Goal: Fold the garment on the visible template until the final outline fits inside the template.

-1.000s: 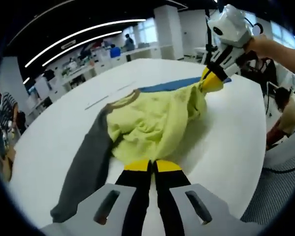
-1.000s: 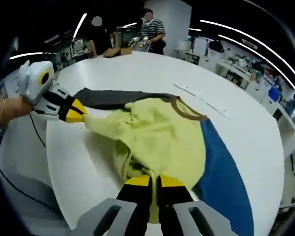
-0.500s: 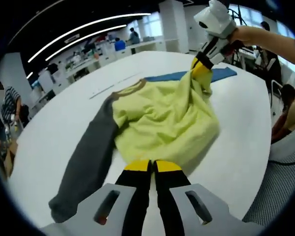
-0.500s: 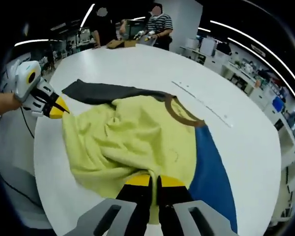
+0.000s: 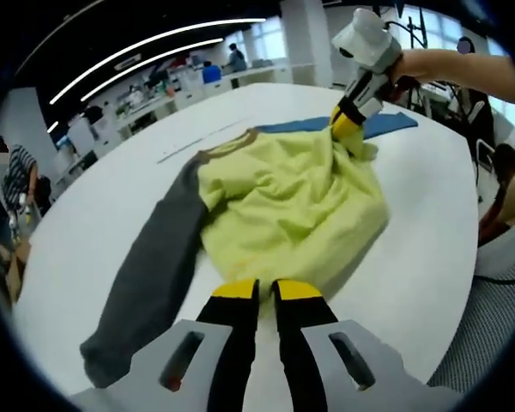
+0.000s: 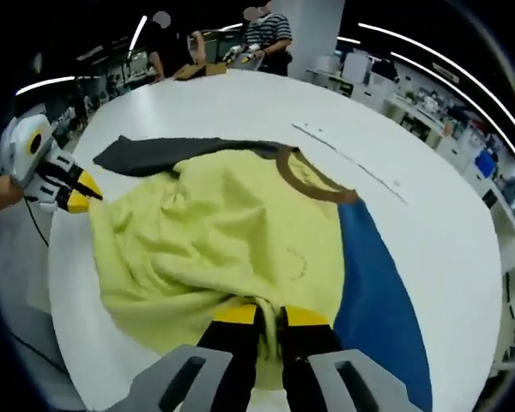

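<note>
Both tongs gripping yellow garment (image 5: 292, 202)

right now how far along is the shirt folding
Early. Done: the yellow shirt body lies spread on the table, still wrinkled. In hand: the left gripper and right gripper each pinch its hem. Left: the grey sleeve lies stretched out unfolded, and the blue sleeve is unfolded too.

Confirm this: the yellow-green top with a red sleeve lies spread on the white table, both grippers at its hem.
Not quite: the sleeve is dark grey, not red, as the left gripper view shows. The rest stands: the yellow-green top lies spread on the white table, with the left gripper and the right gripper at its hem.
</note>
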Action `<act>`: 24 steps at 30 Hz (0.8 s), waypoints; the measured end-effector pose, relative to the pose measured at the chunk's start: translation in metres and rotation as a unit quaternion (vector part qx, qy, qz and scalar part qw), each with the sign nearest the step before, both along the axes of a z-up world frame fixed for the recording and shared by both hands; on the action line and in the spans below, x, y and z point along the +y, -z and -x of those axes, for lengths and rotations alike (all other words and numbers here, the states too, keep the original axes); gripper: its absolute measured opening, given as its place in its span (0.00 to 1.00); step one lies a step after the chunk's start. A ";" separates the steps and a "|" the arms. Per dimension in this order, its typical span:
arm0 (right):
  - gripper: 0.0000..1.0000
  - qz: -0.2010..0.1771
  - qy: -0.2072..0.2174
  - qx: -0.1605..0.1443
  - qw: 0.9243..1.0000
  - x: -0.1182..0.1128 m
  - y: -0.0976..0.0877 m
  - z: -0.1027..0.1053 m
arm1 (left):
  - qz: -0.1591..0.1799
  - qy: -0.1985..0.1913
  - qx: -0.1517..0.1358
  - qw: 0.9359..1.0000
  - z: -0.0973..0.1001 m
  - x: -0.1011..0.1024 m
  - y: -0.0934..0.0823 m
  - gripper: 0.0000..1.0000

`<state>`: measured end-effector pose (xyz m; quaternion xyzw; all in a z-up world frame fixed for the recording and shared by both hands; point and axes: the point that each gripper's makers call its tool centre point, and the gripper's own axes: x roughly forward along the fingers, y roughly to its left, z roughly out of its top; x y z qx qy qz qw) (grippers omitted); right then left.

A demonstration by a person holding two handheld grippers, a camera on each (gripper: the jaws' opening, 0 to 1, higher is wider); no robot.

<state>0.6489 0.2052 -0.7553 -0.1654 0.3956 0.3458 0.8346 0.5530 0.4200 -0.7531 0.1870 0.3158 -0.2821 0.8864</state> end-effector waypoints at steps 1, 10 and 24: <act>0.12 -0.007 0.005 0.002 1.000 -0.001 -0.002 0.002 | 0.002 -0.003 0.002 1.000 0.001 0.002 -0.001 0.11; 0.23 -0.027 0.032 0.001 0.999 -0.026 -0.023 0.020 | 0.030 -0.026 0.014 0.999 0.014 0.012 -0.012 0.29; 0.22 -0.014 0.003 0.024 1.000 -0.040 -0.004 0.062 | 0.070 -0.069 0.049 0.994 0.031 0.025 0.002 0.31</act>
